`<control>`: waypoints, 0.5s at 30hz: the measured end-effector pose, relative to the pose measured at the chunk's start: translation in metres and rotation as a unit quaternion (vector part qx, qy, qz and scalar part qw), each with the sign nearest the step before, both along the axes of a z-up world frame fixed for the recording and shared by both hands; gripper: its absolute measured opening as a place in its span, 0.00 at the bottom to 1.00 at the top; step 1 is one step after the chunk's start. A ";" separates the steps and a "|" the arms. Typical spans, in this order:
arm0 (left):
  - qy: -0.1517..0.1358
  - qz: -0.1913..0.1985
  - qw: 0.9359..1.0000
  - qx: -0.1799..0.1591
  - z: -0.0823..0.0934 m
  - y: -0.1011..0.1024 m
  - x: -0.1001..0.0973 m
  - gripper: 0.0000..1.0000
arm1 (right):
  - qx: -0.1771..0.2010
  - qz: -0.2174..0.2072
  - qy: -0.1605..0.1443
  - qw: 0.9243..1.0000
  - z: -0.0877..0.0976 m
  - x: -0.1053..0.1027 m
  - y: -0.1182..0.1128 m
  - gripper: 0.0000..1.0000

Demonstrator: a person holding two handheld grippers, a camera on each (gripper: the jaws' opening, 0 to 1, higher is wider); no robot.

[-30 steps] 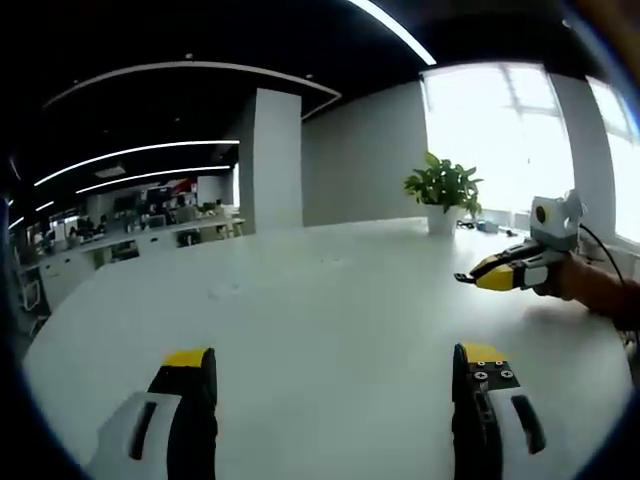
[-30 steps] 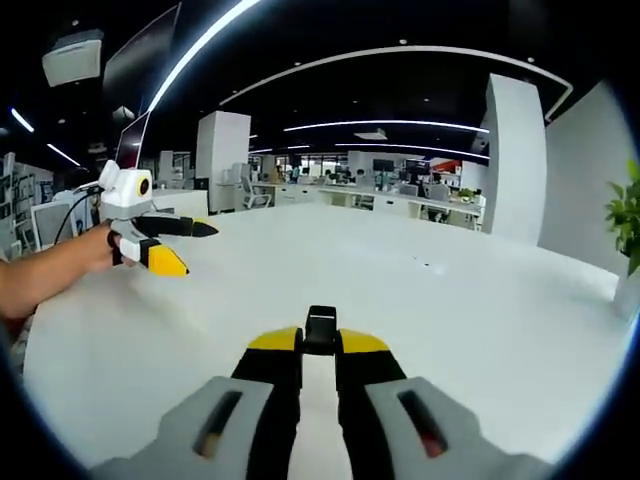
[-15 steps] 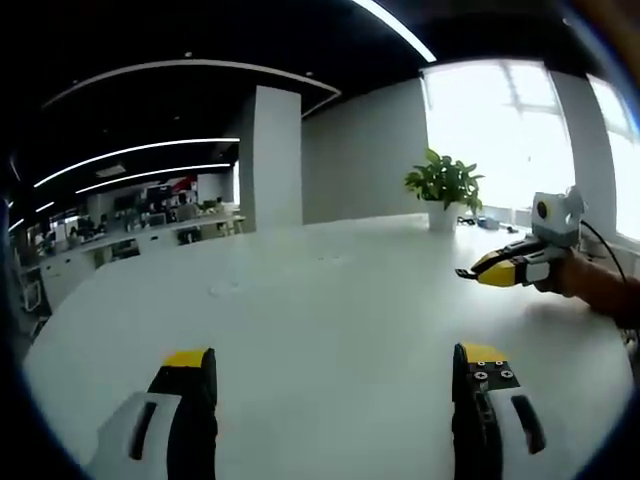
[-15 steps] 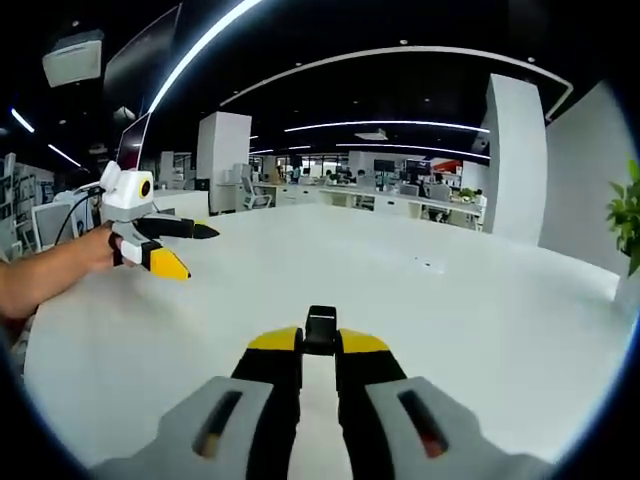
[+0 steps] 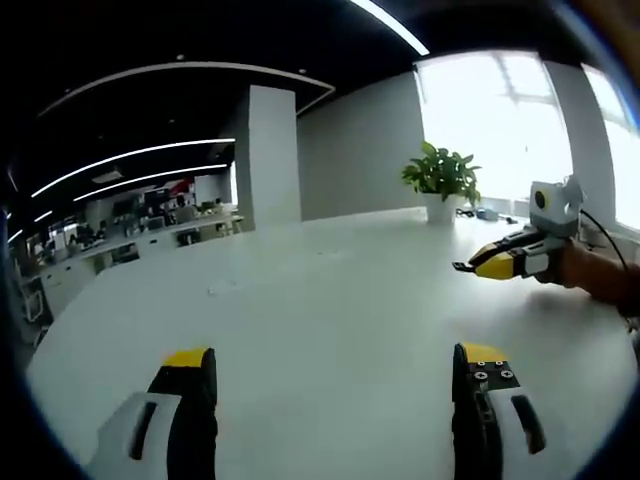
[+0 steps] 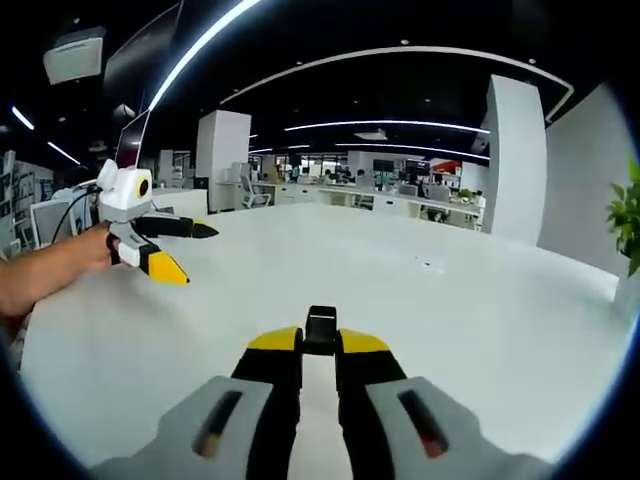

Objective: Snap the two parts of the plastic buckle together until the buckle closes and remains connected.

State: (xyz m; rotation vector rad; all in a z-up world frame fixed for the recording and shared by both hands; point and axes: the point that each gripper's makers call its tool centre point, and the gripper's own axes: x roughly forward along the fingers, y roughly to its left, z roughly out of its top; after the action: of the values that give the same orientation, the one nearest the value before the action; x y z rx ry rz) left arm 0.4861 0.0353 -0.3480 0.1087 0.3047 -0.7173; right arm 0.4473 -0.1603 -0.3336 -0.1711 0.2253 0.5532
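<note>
Right gripper clenched on small black plastic buckle part, raised above wide white counter. Left gripper fingers released, empty. Joining not yet begun; mating part unseen.

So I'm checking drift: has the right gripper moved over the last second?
No. In its own view the right gripper sits unchanged against the white pillar.

Both grippers look the same: grey-white plastic bodies with dark slots, black jaws capped with yellow tips. The left gripper has small screws on its right jaw's pad. The right gripper is the same build. A thin black cable trails off it.
</note>
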 end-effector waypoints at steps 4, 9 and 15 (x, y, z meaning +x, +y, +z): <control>-0.004 0.000 1.000 -0.001 0.002 0.001 0.001 1.00 | 0.017 -0.003 0.011 1.000 0.000 0.002 0.000 0.11; -0.008 -0.003 1.000 -0.012 0.007 0.000 0.001 1.00 | 0.023 -0.009 0.008 1.000 0.004 0.003 0.001 0.11; -0.013 -0.008 1.000 -0.014 0.008 -0.004 -0.001 1.00 | 0.025 -0.012 0.012 1.000 0.002 0.007 -0.004 0.11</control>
State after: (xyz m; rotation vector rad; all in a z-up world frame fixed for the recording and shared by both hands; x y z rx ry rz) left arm 0.4848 0.0316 -0.3399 0.0945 0.2692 -0.7344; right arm 0.4542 -0.1640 -0.3311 -0.1134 0.2360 0.5363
